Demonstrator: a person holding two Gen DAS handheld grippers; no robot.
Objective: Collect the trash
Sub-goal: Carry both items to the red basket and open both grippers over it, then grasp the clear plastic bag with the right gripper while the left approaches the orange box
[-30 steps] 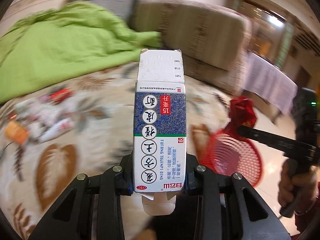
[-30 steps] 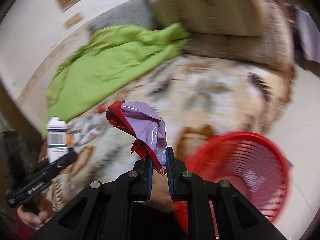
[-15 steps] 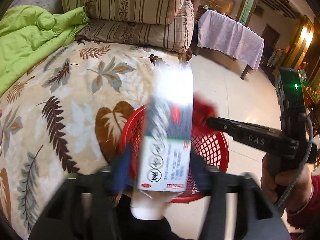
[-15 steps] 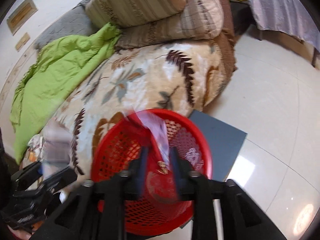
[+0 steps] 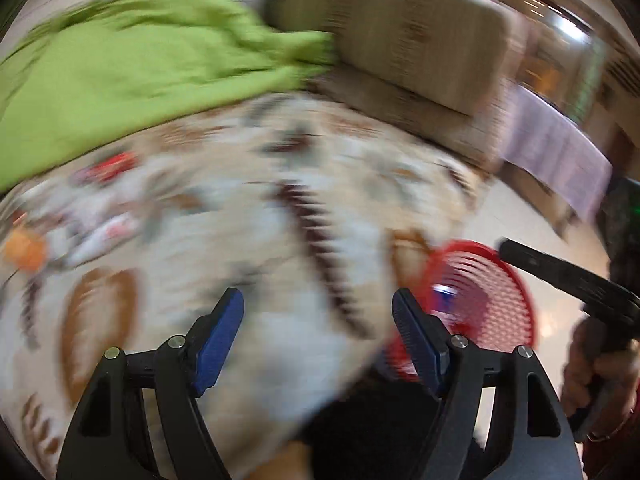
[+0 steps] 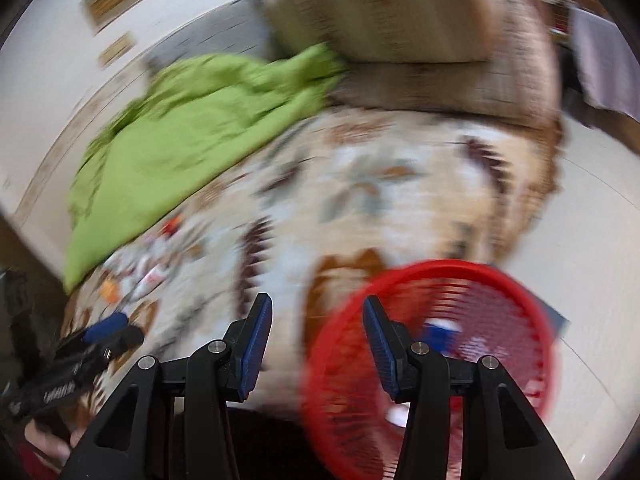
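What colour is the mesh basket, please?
Red; the basket shows best in the right wrist view.

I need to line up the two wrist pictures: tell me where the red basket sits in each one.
Left wrist: the red basket is at lower right, just beyond the open left tool's right finger.
Right wrist: the red basket fills the lower right, behind the open right tool's right finger.
Shared landmark: the green blanket at upper left in both.

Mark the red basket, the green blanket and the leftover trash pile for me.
red basket (image 6: 432, 268): right wrist view, on its far rim.
green blanket (image 5: 132, 68): left wrist view, middle of the cloth.
trash pile (image 5: 100, 208): left wrist view, blurred wrappers on the bedspread.
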